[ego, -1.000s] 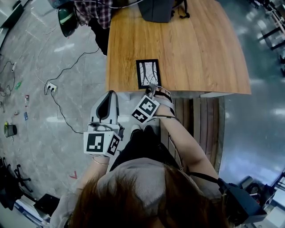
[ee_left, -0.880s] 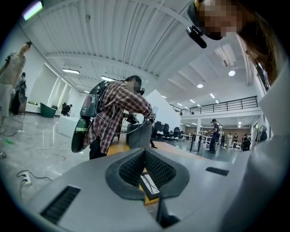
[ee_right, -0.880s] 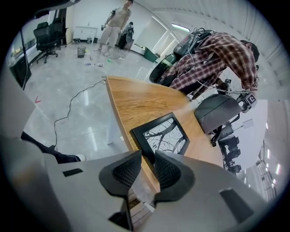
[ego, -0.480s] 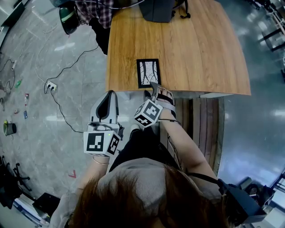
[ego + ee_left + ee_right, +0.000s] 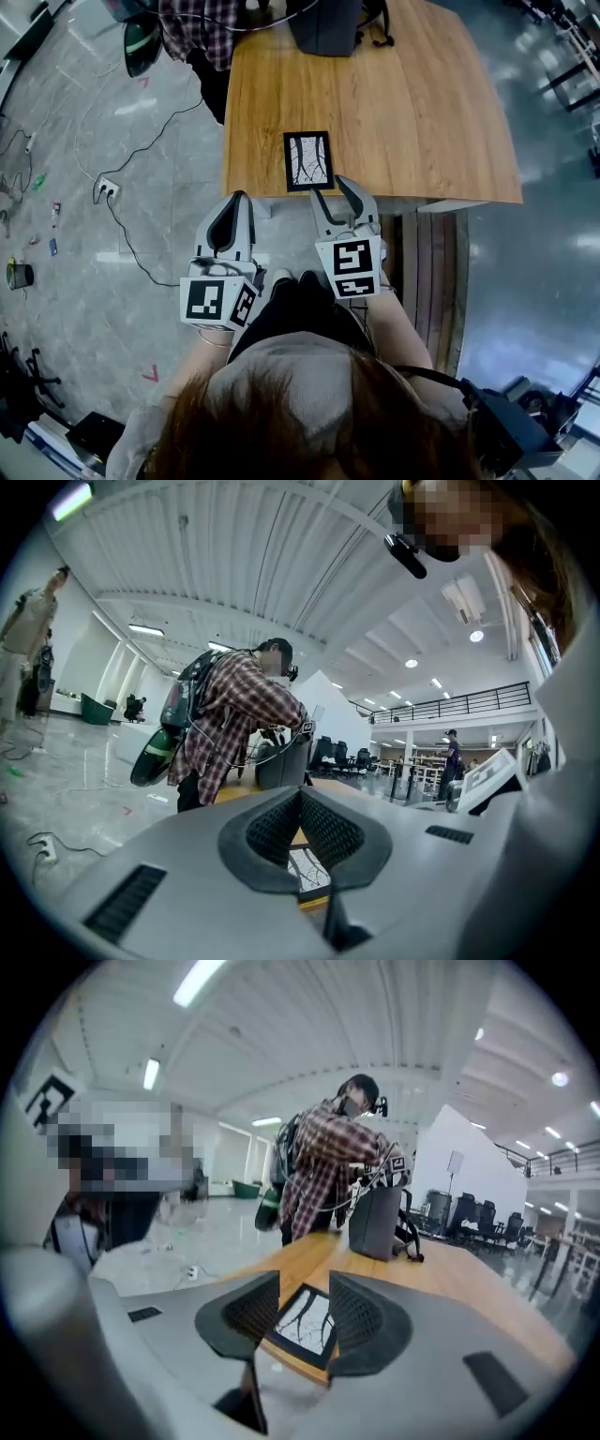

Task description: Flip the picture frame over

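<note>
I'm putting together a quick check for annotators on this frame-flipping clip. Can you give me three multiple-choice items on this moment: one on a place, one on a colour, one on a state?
1. Where on the table does the picture frame lie?
A. at the far end
B. close to the near edge
C. at the far right corner

2. What colour is the frame's border?
A. white
B. red
C. black

3. How does the frame lie?
A. flat, picture side up
B. flat, back side up
C. standing upright

Answers:
1 B: in the head view it sits just inside the table's near edge.
2 C: a black border surrounds the pale picture of branches.
3 A: the branch picture faces up in both the head view and the right gripper view.
</note>
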Demonstrator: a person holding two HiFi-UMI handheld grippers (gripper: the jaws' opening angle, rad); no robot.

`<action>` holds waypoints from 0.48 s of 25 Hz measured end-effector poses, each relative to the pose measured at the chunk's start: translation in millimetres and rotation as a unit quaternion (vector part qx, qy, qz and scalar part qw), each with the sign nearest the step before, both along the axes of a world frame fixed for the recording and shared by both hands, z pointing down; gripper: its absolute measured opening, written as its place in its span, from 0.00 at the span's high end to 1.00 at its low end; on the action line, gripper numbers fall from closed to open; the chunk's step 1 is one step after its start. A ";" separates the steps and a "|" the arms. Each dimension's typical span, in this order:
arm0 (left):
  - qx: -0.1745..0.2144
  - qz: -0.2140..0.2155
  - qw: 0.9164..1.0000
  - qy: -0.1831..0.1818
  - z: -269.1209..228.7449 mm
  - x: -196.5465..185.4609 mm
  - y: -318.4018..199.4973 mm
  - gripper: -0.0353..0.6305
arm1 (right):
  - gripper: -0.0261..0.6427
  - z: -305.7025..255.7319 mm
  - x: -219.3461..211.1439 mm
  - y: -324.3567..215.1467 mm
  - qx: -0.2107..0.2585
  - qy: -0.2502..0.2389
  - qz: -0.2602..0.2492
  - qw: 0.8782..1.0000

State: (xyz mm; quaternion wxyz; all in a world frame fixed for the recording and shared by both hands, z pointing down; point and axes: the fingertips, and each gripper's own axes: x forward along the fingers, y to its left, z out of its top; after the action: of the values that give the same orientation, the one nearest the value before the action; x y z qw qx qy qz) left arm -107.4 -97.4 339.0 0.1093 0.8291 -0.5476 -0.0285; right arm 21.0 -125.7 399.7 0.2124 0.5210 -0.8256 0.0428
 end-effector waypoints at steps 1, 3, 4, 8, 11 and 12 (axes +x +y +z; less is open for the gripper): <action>0.003 0.005 1.000 0.003 -2.9 5.1 0.5 0.94 | 0.70 -13.3 0.8 4.1 0.012 -0.034 -0.003 0.999; 0.008 0.014 1.000 0.008 -7.6 14.7 0.9 0.94 | 0.84 -35.5 6.6 11.3 0.029 -0.111 0.003 0.993; 0.011 0.018 1.000 0.010 -9.6 18.8 1.4 0.94 | 0.92 -46.3 10.1 14.6 0.036 -0.152 0.008 0.988; 0.015 0.033 0.999 0.013 -16.4 31.3 5.0 0.94 | 0.94 -89.5 26.9 26.9 0.077 -0.277 0.020 0.958; 0.020 0.042 0.999 0.012 -20.5 39.6 6.1 0.94 | 0.94 -110.8 40.0 32.7 0.115 -0.273 0.035 0.954; 0.022 0.044 0.999 0.012 -21.8 41.6 6.8 0.94 | 0.94 -113.5 41.8 34.2 0.119 -0.265 0.036 0.956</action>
State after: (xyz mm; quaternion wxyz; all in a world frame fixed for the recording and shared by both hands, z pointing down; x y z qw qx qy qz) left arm -65.8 -90.7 317.2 0.0988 0.8539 -0.5089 -0.0456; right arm 62.8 -91.5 286.2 -0.0793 0.5422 -0.8319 0.0882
